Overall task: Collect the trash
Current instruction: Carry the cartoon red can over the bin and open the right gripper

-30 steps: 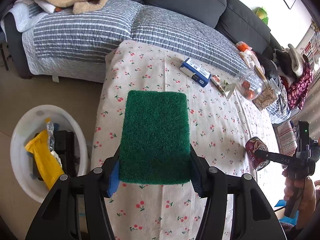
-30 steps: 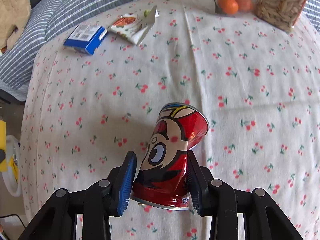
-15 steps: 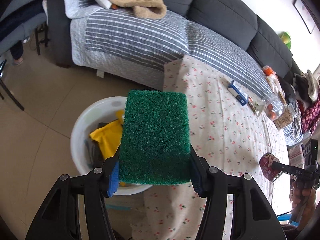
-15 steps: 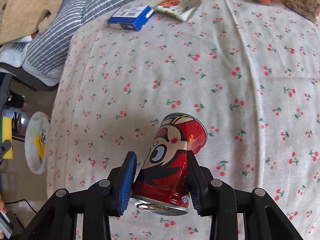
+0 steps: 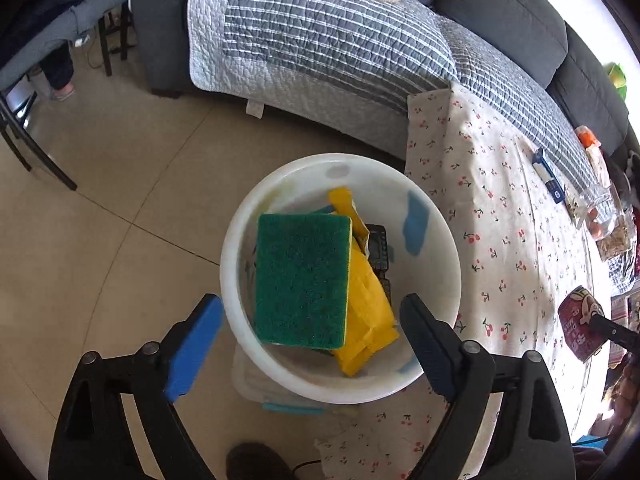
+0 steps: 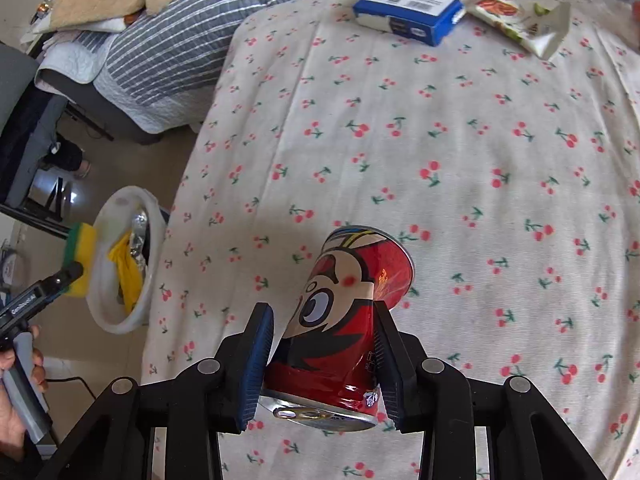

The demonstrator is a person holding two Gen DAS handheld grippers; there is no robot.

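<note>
The left gripper (image 5: 310,344) hangs above the white bin (image 5: 436,264) with its fingers spread wide and holding nothing. The green sponge (image 5: 302,280) sits over the bin opening (contact with the contents cannot be judged), above a yellow bag (image 5: 366,312). The right gripper (image 6: 324,354) is clamped on the crushed red can (image 6: 340,320), tilted over the cherry-print tablecloth (image 6: 460,152). A blue box (image 6: 408,10) and a snack wrapper (image 6: 520,20) lie at the far edge.

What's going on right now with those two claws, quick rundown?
Left gripper open over white bin, green sponge released. Right gripper shut on red can above table. Nothing blocking the bin.
</note>
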